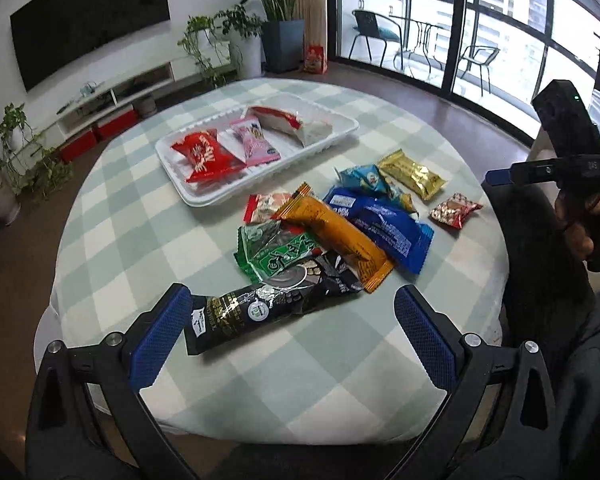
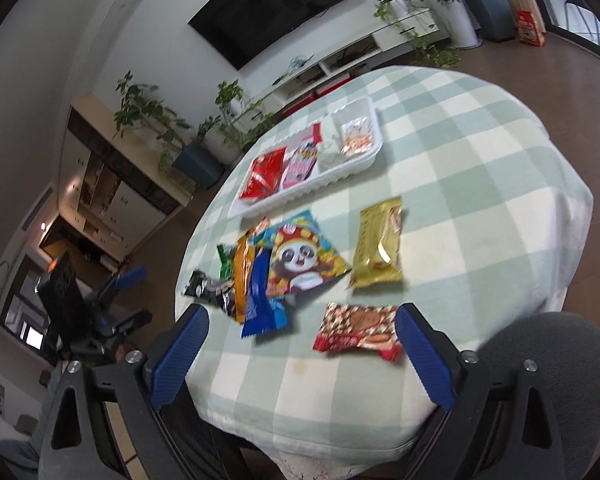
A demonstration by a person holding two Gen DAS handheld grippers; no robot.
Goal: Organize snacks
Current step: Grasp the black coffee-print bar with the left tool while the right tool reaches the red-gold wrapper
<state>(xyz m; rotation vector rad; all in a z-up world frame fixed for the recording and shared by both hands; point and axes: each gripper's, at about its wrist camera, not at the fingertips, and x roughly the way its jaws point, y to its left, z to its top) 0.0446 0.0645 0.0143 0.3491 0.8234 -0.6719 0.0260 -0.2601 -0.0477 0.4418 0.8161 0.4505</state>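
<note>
A white tray (image 1: 204, 196) on the checked tablecloth holds a red packet (image 1: 206, 156), a pink packet (image 1: 254, 142) and a red-and-white packet (image 1: 290, 122). Several loose snacks lie nearer: a black packet (image 1: 256, 312), green (image 1: 276, 256), orange (image 1: 336, 236), blue (image 1: 384, 228), gold (image 1: 412, 174) and a small red packet (image 1: 454, 210). My left gripper (image 1: 292, 332) is open and empty, jaws either side of the black packet's near end. My right gripper (image 2: 302, 356) is open and empty, just before the small red packet (image 2: 358, 332). The tray also shows in the right wrist view (image 2: 374, 152).
The round table (image 1: 112, 240) has edges close on all sides. A dark chair back (image 2: 560, 360) stands at its near right. The right gripper shows at the right edge of the left wrist view (image 1: 500, 176). Plants (image 1: 228, 40), a TV unit and a glass balcony door stand behind.
</note>
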